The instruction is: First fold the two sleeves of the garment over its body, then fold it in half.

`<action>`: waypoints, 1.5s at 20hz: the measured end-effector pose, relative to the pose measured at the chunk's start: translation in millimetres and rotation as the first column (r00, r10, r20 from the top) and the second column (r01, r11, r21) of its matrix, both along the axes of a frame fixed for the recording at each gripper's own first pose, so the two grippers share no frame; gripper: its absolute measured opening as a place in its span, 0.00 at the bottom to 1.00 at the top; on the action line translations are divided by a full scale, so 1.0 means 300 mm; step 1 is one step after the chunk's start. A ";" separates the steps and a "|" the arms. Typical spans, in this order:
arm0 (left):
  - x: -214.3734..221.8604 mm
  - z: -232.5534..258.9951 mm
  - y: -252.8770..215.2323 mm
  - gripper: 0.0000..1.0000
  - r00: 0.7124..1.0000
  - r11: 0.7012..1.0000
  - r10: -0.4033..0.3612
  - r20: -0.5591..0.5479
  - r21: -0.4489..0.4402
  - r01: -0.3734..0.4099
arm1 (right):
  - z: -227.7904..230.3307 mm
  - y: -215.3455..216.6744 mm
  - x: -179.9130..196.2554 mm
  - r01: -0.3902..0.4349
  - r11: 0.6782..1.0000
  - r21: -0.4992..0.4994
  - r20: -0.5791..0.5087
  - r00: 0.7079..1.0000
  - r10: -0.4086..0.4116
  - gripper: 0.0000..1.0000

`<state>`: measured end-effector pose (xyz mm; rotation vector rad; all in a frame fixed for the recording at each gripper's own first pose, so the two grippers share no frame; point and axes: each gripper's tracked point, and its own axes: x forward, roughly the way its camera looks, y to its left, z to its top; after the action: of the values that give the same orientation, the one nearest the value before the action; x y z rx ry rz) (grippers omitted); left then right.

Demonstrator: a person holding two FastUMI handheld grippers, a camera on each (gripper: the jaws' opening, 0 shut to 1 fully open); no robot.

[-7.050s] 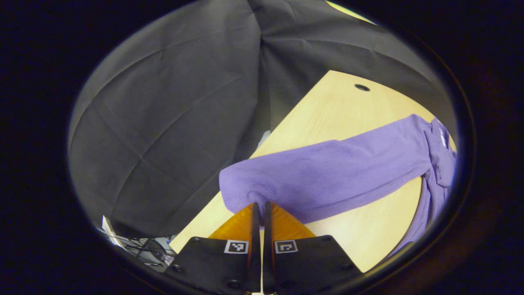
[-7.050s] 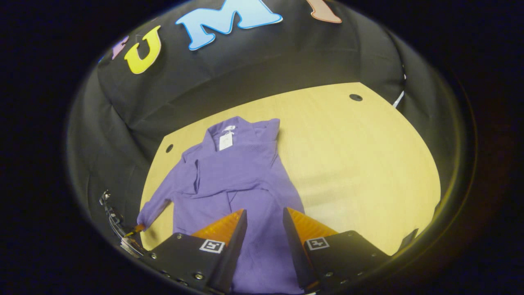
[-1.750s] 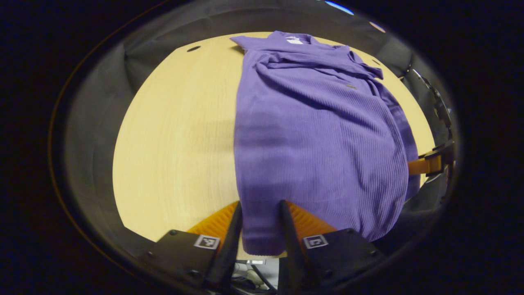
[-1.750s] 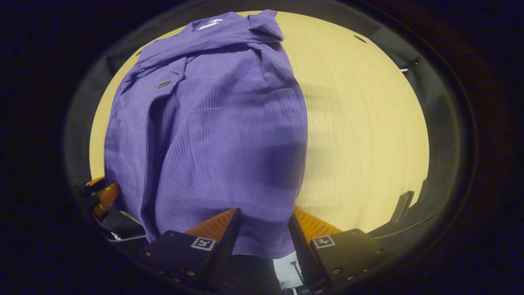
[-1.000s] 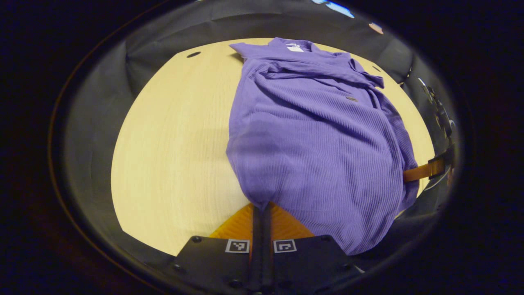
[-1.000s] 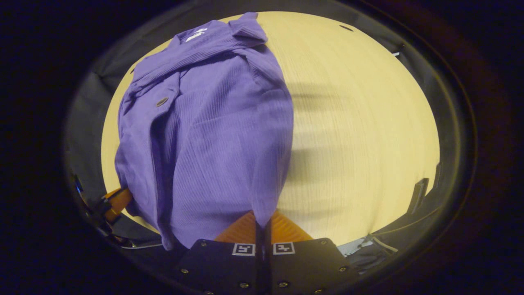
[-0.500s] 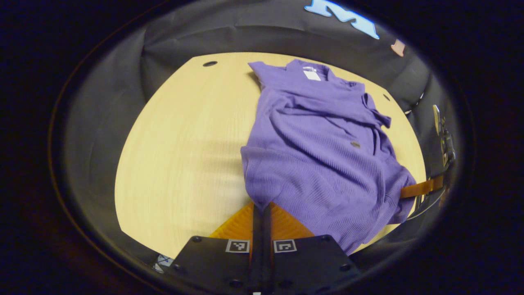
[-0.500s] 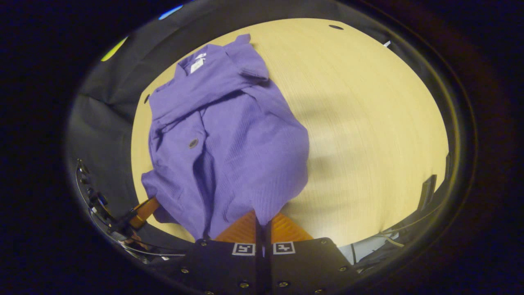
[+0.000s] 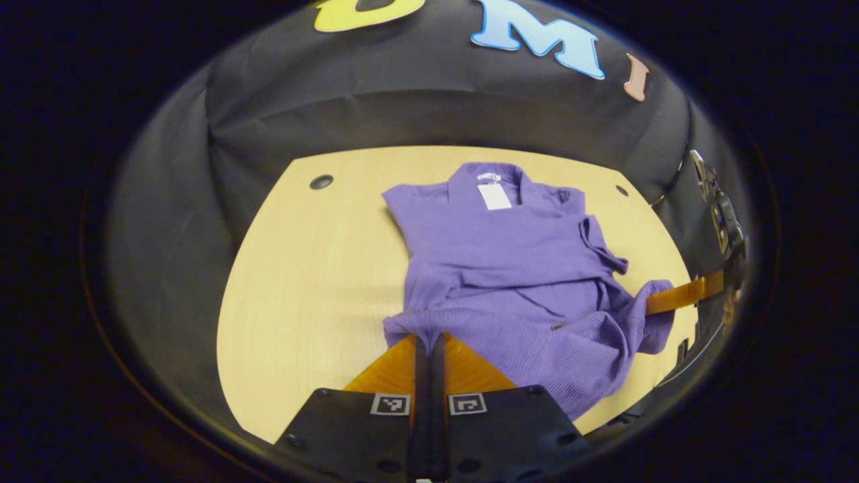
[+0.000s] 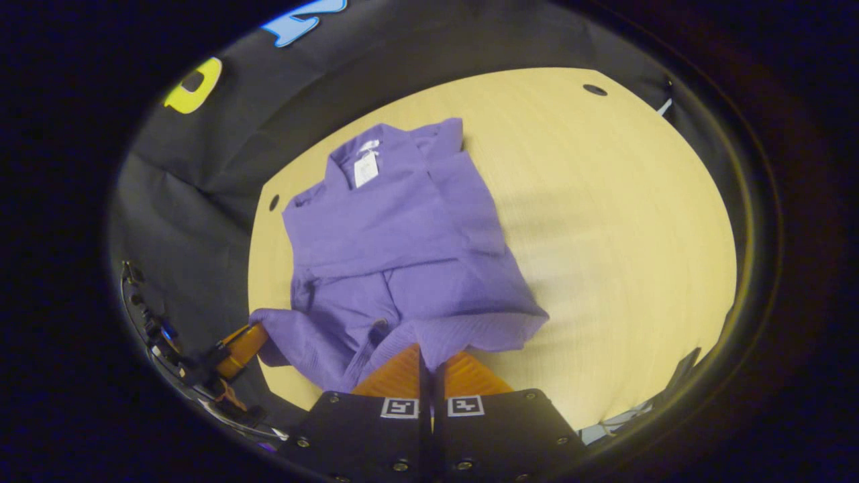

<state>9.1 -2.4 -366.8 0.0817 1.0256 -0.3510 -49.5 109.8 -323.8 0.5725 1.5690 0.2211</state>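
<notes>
The purple knit garment [image 9: 510, 268] lies on the light wooden bench [image 9: 302, 282], collar and white neck label [image 9: 493, 196] at the far end, toward the booth wall. Both sleeves are folded across its body.

Left hand-held gripper [image 9: 428, 339]: fingers pressed together, pinching one near hem corner of the garment. The corner is raised off the bench directly ahead of the fingertips, and the cloth rises in a soft fold from there.

Right hand-held gripper [image 10: 429, 349]: fingers likewise pressed together on the other near hem corner, which is lifted and curled over just in front of the tips.

The hem edge between the two grips sags and bunches, partly doubled over the lower body of the garment. The upper body and collar rest flat on the bench.

In the left gripper view, the right hand-held gripper appears at the right edge, touching the garment's hem. In the right gripper view, the left hand-held gripper appears at lower left, also at the hem.

A dark round hole [image 9: 321, 182] sits in the bench's far left corner, apart from the garment.
</notes>
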 end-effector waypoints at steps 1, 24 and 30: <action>0.044 0.020 -0.016 0.07 1.000 1.000 -0.003 0.017 -0.008 0.003 | 0.011 -0.006 0.054 0.018 1.000 0.005 0.016 1.000 -0.018 0.01; 0.971 -0.115 -0.202 0.06 0.970 0.999 0.040 0.239 0.013 -0.044 | -0.328 -0.042 0.949 0.316 0.949 -0.005 0.213 0.927 -0.308 0.01; 0.945 -0.257 -0.155 0.06 0.983 0.993 0.113 0.148 0.025 -0.118 | -0.394 0.001 0.889 0.233 0.971 -0.049 0.209 0.953 -0.218 0.03</action>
<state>292.7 -49.0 -443.8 0.0767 0.8866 -0.2187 217.2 110.2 -441.9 0.6461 1.2977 0.0462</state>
